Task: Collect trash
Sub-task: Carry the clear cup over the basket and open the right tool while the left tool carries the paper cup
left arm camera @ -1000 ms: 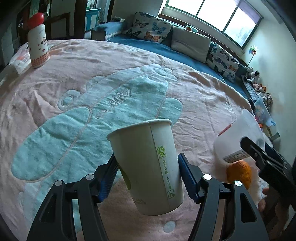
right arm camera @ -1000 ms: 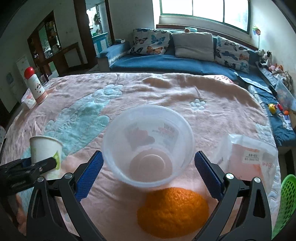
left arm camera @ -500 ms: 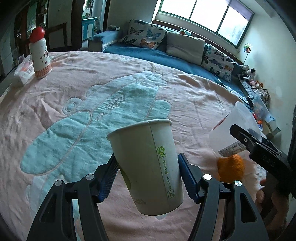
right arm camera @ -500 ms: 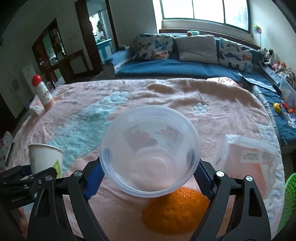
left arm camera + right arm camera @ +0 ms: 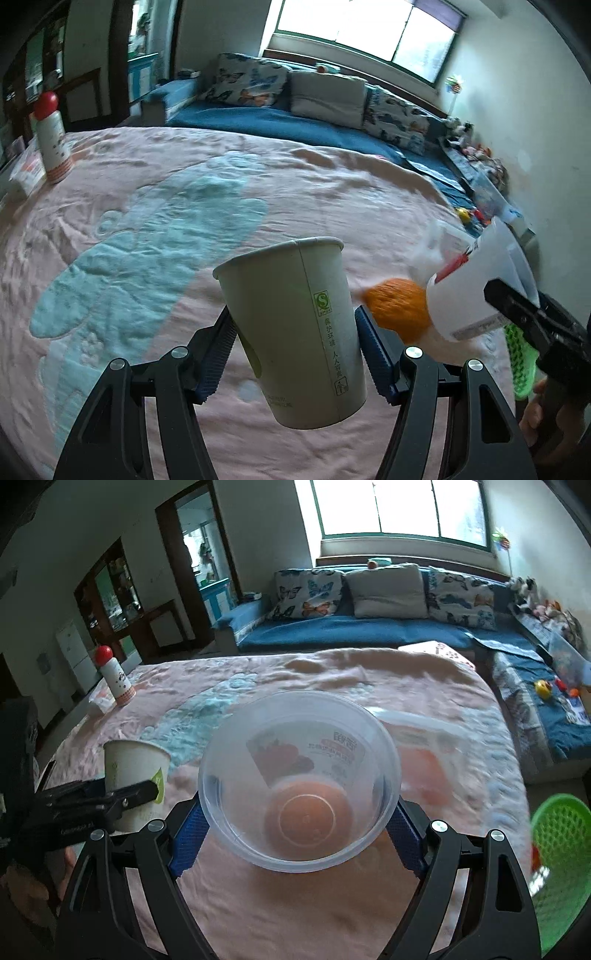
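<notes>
Left claw (image 5: 293, 354) clamped on the paper cup (image 5: 291, 328), right claw (image 5: 295, 834) clamped on the clear plastic tub (image 5: 299, 779), both lifted off the bed (image 5: 424, 686). Green basket (image 5: 561, 834) sits past the bed's right edge, nearest my right claw, so I'd say the tub goes first.

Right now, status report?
Left gripper shut on paper cup. Right gripper shut on clear plastic cup. Orange on blanket; green basket unobstructed.
</notes>
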### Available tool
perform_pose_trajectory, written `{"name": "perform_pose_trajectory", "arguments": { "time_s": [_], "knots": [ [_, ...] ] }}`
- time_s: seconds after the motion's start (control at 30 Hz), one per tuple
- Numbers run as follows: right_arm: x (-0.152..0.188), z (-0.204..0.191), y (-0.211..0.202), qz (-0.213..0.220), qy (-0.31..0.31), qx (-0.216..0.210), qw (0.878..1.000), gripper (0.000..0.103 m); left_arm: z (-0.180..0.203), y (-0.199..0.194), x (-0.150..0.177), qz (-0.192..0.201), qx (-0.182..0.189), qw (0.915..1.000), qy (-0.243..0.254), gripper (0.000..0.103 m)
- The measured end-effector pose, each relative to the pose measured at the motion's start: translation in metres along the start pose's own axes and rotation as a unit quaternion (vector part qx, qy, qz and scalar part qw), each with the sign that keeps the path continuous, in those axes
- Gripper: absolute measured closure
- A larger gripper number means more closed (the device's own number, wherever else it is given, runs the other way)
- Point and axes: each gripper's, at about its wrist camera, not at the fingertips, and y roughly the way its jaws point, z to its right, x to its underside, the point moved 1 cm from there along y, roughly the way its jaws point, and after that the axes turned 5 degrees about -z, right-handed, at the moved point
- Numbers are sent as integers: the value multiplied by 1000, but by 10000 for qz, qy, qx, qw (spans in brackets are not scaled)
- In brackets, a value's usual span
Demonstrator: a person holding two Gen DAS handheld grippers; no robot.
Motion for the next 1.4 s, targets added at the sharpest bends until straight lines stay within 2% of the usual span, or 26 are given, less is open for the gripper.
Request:
{"name": "perform_pose_trajectory", "arguments": {
  "time_s": [0.27, 0.63, 0.9, 1.1, 1.4],
  "knots": [
    [41, 51, -41, 32, 240, 388, 9990, 19, 64, -1, 10, -22, 306, 9983, 487, 40],
    [75, 136, -91, 196, 750, 1004, 9919, 19, 151, 11, 17, -171, 643, 9920, 1076, 40],
    [102, 213, -110, 22, 1273, 1612, 9787, 19, 213, 19, 18, -244, 832, 9846, 1521, 40],
    [130, 269, -110, -248, 1768, 2012, 9632, 19, 258, 30, 18, -354, 1008, 9777, 1808, 40],
    [161, 309, -99, -496, 2280, 2096, 9495, 18, 319, 42, 23, -448, 1232, 9640, 2312, 40]
  ]
}}
